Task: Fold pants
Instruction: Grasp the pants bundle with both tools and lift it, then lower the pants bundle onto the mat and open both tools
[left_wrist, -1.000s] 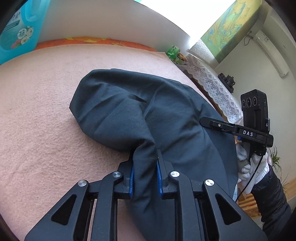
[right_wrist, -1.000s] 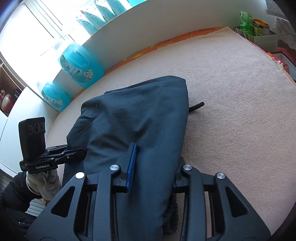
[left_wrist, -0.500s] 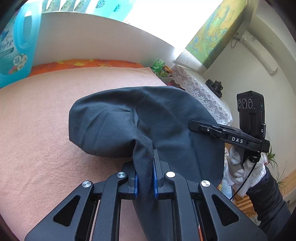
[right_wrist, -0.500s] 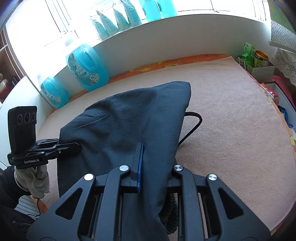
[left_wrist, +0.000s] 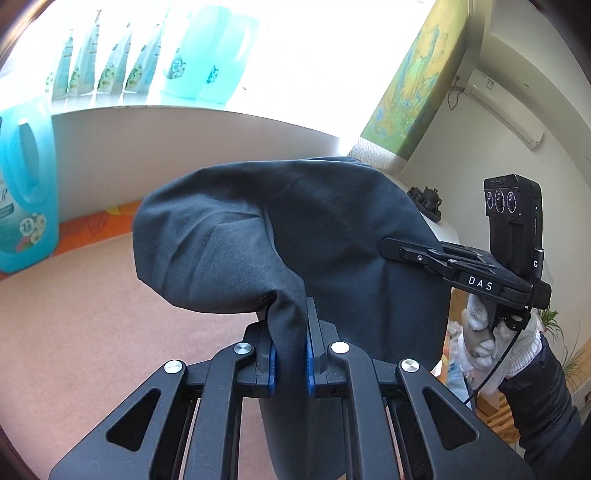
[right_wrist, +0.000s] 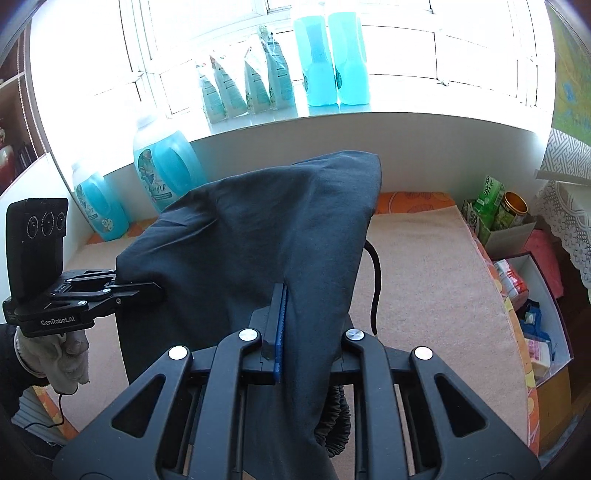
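Left gripper (left_wrist: 289, 356): jaws narrow, blue pads pinching a gathered fold of the pants (left_wrist: 295, 236).
Right gripper (right_wrist: 308, 349): jaws clamped on the pants' other edge; only the left blue pad shows, cloth covers the right one.
Pants: dark, raised between both grippers above the surface, drawstring (right_wrist: 375, 291) dangling at right.
Surface: pinkish-beige blanket (right_wrist: 424, 280), orange border at the far edge.
Room: blue detergent bottles (right_wrist: 168, 170) along the far wall and sill; box of tins (right_wrist: 498, 218) far right.

Both wrist views close behind their fingers, sharing pants (left_wrist: 332, 236), windowsill (right_wrist: 332, 122)
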